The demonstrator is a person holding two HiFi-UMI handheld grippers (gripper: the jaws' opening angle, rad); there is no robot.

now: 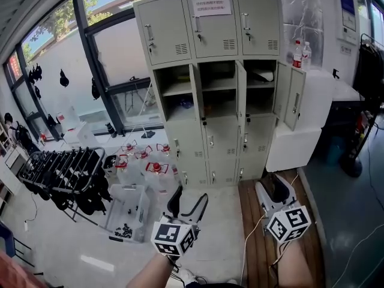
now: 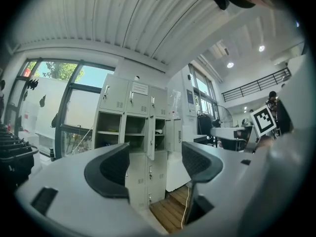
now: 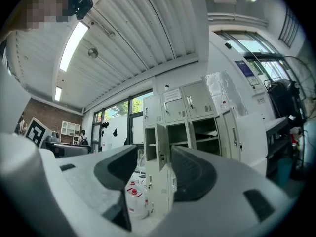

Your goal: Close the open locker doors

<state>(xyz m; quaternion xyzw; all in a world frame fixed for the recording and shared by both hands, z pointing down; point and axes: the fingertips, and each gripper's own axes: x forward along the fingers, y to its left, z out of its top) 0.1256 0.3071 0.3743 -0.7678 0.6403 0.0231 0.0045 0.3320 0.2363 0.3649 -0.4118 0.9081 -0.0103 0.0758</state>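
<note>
A grey metal locker (image 1: 210,143) stands in the upper centre of the head view, three columns wide. Its top and lower rows are closed. In the middle row three tall upright doors stand open, hinged on their right edges. The left door (image 1: 196,92) and middle door (image 1: 240,98) point out toward the camera, nearly edge-on. The right door (image 1: 294,99) swings wide to the right. A paper notice (image 1: 211,3) is on the top middle door.

Just right of the locker is a white cabinet (image 1: 315,101) with bottles (image 1: 297,54) on top. To the lower left, red-capped water jugs (image 1: 156,168) sit on the floor, with a black rack (image 1: 60,170) further left below large windows (image 1: 120,53).

Pale floor (image 1: 222,221) and a wooden strip (image 1: 258,221) lie in front of the locker. At the bottom of the frame, well apart from the doors, the left gripper (image 1: 191,195) and right gripper (image 1: 276,188) both have their jaws spread wide and empty.
</note>
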